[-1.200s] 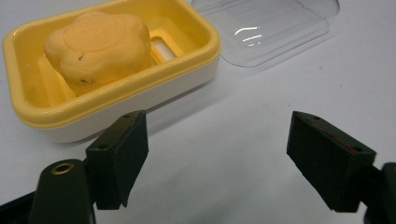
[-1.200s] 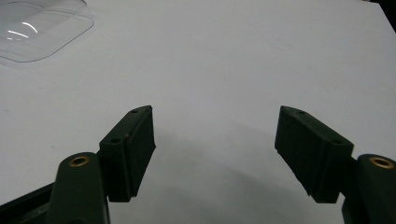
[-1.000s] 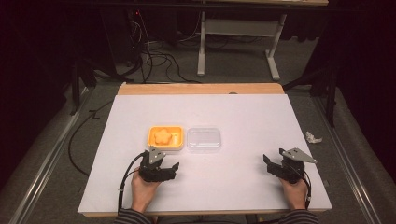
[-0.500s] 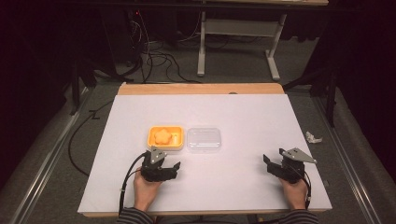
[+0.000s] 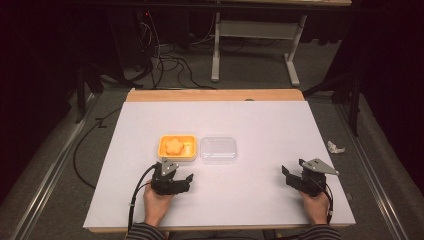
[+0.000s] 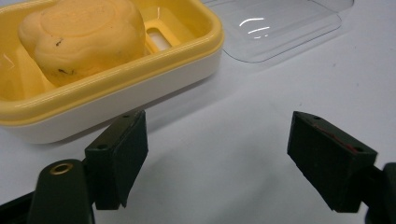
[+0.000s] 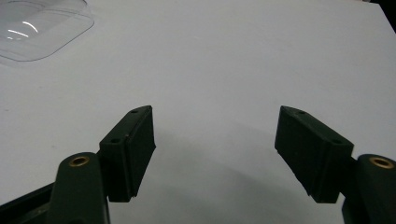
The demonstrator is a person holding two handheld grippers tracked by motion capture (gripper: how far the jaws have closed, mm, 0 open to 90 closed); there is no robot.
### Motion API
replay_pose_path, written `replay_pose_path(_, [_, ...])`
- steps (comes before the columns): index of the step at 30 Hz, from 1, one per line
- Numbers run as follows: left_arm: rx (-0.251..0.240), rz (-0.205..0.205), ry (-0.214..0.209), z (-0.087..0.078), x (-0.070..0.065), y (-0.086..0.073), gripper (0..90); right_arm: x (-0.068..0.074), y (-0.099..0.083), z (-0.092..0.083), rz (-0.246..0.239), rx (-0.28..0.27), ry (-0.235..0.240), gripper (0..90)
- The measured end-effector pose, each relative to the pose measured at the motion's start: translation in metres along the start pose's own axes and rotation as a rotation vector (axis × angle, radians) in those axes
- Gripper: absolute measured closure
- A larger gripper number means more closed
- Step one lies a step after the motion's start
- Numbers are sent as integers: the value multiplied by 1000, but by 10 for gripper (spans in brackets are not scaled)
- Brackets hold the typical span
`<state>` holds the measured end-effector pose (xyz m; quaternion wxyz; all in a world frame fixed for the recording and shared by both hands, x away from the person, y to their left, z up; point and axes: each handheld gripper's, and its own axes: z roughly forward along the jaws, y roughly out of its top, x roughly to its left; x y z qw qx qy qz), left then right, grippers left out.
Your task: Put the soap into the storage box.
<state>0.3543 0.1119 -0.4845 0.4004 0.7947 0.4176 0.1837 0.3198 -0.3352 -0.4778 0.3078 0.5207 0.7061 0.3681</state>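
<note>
Nothing moved, soap dish point(image 6: 107, 88) just beyond left tool point(image 6: 217, 161) (spread wide)

Soap dish point(image 6: 112, 88) cut off left; clear lid point(image 7: 37, 28) cropped top-left.

You will find no text, label, brand, number or sign that can be read in these pictures. The yellow soap dish point(image 6: 140, 70) and the soap point(image 6: 84, 35) in it carry no print that you can make out, and the clear lid point(image 6: 280, 23) beside it is plain as well.
</note>
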Motion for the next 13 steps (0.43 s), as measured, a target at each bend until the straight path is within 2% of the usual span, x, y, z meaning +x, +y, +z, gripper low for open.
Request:
replay_pose_path(2, [11, -2, -1, 1, 1, 0, 203, 0, 0, 0, 0, 1, -1, 290])
replay_pose_path(6, [10, -31, -4, 1, 3, 0, 191, 0, 0, 0, 0, 2, 0, 290])
replay_pose_path(9, [6, -19, 8, 1, 1, -1, 191, 0, 0, 0, -5, 4, 0, 290])
replay_pose_path(13, [6, -22, 14, 1, 1, -1, 188, 0, 0, 0, -8, 4, 2, 290])
